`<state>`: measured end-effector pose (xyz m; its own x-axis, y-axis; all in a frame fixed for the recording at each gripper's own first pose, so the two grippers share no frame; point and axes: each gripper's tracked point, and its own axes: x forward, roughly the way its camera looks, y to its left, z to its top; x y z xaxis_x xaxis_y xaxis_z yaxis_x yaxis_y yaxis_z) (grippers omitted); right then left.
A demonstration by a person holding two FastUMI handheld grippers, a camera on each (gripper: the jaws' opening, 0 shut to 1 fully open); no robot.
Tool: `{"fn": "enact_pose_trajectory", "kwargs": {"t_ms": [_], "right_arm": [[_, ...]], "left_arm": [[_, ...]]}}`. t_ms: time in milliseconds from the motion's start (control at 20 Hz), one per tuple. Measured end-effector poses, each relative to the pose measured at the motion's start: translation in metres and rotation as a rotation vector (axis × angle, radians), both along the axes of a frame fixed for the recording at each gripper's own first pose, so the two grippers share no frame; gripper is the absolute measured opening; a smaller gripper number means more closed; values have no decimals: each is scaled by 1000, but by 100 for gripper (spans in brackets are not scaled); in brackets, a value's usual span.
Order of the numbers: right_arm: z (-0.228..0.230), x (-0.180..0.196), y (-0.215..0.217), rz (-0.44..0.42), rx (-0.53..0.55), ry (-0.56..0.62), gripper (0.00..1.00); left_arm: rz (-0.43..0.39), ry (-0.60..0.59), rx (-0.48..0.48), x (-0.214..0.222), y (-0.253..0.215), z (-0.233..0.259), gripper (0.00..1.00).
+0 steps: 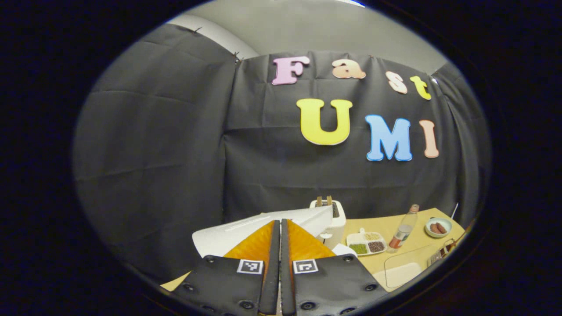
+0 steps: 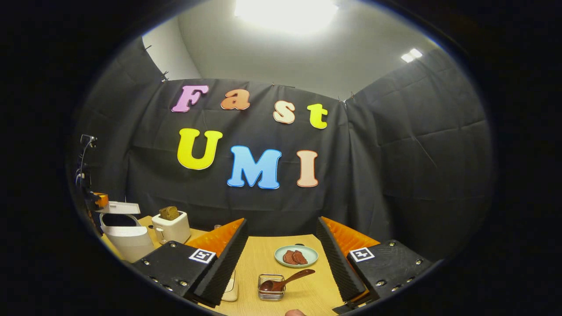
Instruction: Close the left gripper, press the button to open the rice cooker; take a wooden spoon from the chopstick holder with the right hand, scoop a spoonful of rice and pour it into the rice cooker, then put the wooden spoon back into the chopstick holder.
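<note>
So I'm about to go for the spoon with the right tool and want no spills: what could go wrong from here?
1. The wooden spoon lies tilted in the small wire chopstick holder; a pull on the handle could tip or drag that light holder.
2. The plate of food sits just behind the holder, so an overshoot by the open right tool may knock it.
3. The rice cooker lid is up with the left tool beside it; a bump might drop it.

Rice cooker [image 2: 125, 235]: white body, lid raised and open, standing at the table's left edge beside a toaster.
Wooden spoon [image 2: 286, 281]: dark brown, bowl down inside the chopstick holder, handle leaning out to the right.
Chopstick holder [image 2: 270, 287]: small wire basket, upright on the table, near front.
</note>
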<state>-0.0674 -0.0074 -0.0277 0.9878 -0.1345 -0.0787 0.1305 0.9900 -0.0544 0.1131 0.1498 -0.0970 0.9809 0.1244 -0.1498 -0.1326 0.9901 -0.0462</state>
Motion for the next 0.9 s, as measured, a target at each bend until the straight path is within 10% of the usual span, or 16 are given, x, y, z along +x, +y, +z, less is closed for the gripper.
{"fn": "enact_pose_trajectory", "kwargs": {"t_ms": [100, 300, 900], "right_arm": [[-5, 6, -6, 9, 25, 2, 95], [-19, 23, -26, 1, 60, 15, 95], [-132, 72, -80, -23, 272, 193, 98]], "left_arm": [[-20, -54, -16, -11, -14, 26, 20], [-34, -159, -27, -39, -41, 70, 98], [-62, -211, -8, -103, -107, 119, 96]]}}
